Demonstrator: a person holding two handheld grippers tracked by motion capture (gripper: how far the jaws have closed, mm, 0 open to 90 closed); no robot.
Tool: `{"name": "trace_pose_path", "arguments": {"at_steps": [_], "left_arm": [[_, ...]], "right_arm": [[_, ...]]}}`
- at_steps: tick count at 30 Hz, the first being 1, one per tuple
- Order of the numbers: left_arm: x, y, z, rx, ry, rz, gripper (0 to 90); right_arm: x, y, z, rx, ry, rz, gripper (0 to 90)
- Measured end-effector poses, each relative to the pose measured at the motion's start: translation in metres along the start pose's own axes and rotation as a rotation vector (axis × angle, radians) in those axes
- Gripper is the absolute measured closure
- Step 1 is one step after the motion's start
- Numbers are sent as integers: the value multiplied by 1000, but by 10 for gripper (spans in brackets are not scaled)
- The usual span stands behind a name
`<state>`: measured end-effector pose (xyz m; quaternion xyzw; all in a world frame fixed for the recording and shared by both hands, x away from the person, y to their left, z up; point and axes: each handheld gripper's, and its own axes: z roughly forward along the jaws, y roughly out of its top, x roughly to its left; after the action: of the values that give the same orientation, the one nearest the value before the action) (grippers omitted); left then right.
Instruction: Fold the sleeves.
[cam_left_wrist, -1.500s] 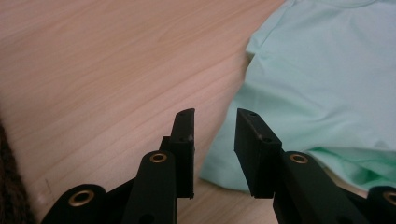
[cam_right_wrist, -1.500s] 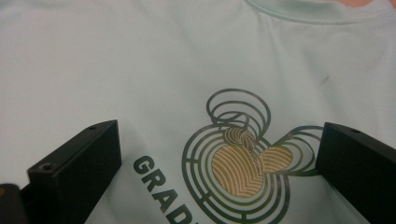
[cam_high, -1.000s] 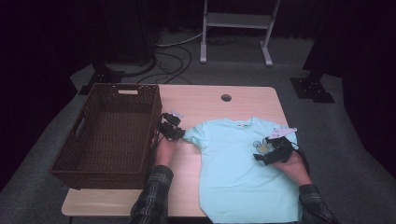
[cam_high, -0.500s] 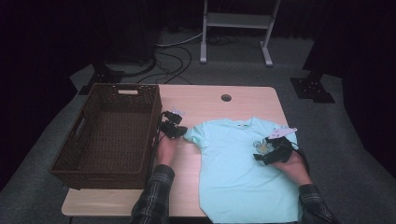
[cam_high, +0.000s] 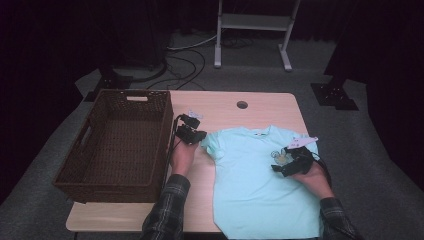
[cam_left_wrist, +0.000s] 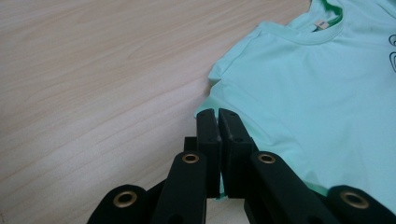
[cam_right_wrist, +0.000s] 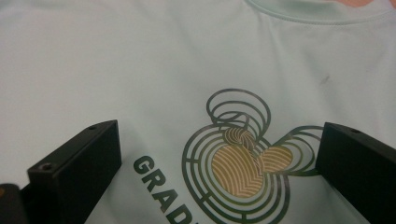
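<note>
The left claw (cam_left_wrist: 218, 122) pinches the sleeve of the mint-green cotton T-shirt (cam_left_wrist: 322, 88) — the right claw (cam_right_wrist: 217, 154) gapes wide above its print.

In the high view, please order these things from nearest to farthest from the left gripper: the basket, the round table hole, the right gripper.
From the left gripper, which pinches the shirt sleeve:
1. Basket, right beside it, on the left.
2. Table hole, farther back and to the right.
3. Right gripper, across the shirt, at the right.
</note>
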<state>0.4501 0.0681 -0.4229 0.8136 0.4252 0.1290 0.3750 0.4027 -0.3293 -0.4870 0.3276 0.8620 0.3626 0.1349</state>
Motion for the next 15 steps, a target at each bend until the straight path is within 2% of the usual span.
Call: {"name": "trace_pose_path", "arguments": {"at_steps": [15], "left_arm": [[-20, 14, -1, -21, -26, 24, 883]], "right_arm": [[0, 0, 0, 0, 0, 3, 0]]}}
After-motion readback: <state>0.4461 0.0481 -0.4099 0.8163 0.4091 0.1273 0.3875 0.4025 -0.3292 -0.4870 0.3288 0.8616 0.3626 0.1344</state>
